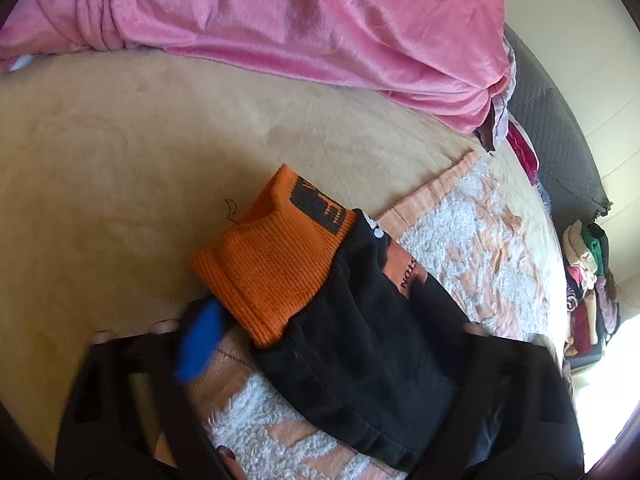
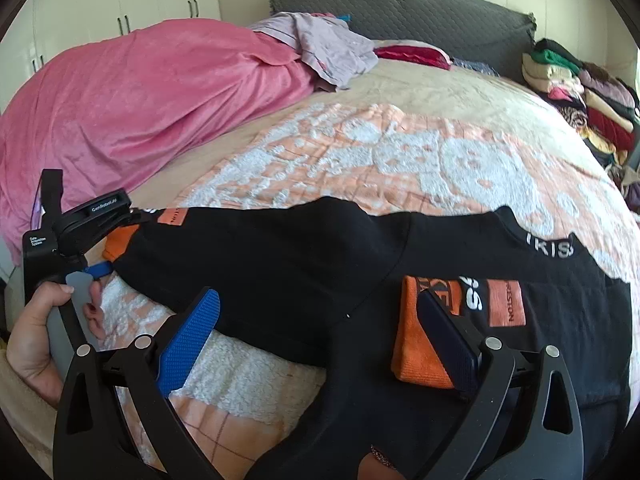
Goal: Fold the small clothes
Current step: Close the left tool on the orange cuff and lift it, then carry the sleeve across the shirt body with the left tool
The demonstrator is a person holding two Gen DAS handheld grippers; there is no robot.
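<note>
Black knit with orange ribbed cuffs: the sweater (image 2: 320, 264) lies spread across a peach-and-white towel (image 2: 360, 152) on the bed (image 1: 120, 160). One sleeve is already laid across the body, its orange cuff (image 2: 420, 340) resting near the chest logo. The other sleeve extends to the left, ending in the second cuff (image 1: 272, 256).

Step in hand, as judged: sleeve folding. The right gripper (image 2: 324, 340) hovers just above the garment with its jaws set wide, nothing between them; its right pad (image 2: 448, 340) sits at the edge of the folded-in cuff. The left gripper (image 1: 320, 312) is at the outstretched cuff. One blue pad (image 1: 200, 344) is visible beside the ribbing, the opposite finger is lost against the black cloth, so the jaw setting cannot be told from either view.

Next move, as judged: secure the outstretched cuff, carry the sleeve inward over the body, and keep the fabric flat to avoid bunching.

Surroundings: a beige bedspread, a pink blanket (image 2: 140, 92) heaped at the far side, a grey padded headboard (image 2: 400, 12), a stack of folded clothes (image 2: 580, 92) at the right, white wardrobe doors (image 2: 120, 0) behind.
</note>
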